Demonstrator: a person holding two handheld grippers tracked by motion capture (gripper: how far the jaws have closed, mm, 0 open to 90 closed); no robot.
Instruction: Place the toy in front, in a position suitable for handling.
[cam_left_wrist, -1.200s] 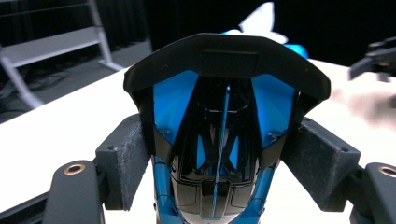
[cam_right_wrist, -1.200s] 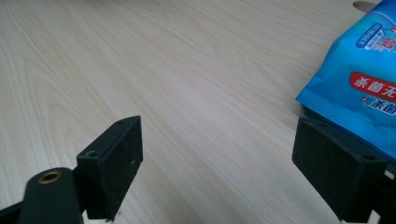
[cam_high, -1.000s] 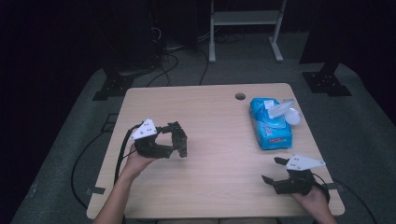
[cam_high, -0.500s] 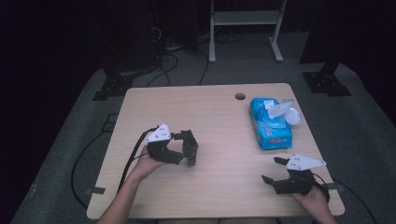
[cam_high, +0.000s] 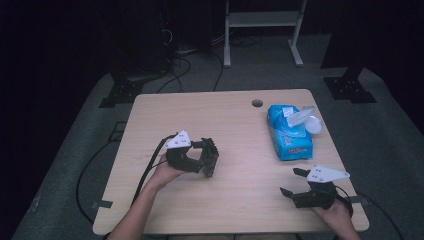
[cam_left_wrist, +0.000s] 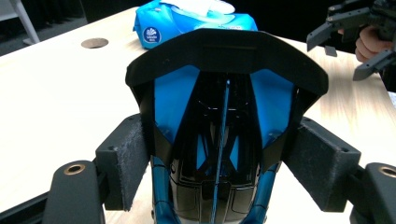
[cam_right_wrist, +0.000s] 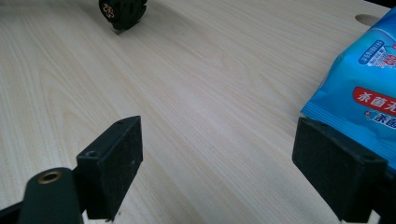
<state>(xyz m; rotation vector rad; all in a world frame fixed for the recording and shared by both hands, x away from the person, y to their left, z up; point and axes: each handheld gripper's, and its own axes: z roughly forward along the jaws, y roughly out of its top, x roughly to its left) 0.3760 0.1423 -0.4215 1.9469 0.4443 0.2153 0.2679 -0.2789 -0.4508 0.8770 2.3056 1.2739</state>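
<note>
- The black and blue plastic toy car (cam_left_wrist: 219, 135) is sitting between the two dark pads of the left gripper (cam_left_wrist: 219, 163) in the left gripper view, filling the centre of that frame; both pads (cam_left_wrist: 128, 163) are pressing against its sides, so the claw is clamped on it.
- In the high view, the left gripper (cam_high: 207, 159) is holding the same car (cam_high: 210, 157) just above the pale wooden table (cam_high: 240, 130), left of the frame's centre.
- The right gripper (cam_high: 295, 184) is sitting at the lower right of the high view, its jaws standing apart with nothing between them.
- In the right gripper view, its pads (cam_right_wrist: 116, 168) are framing bare wood.
- The blue plastic pack of wet wipes (cam_high: 289, 131) is lying at the upper right of the table, its white flap lifted, well apart from the car.
- A round cable hole (cam_high: 257, 103) is showing near the table's far edge.
</note>
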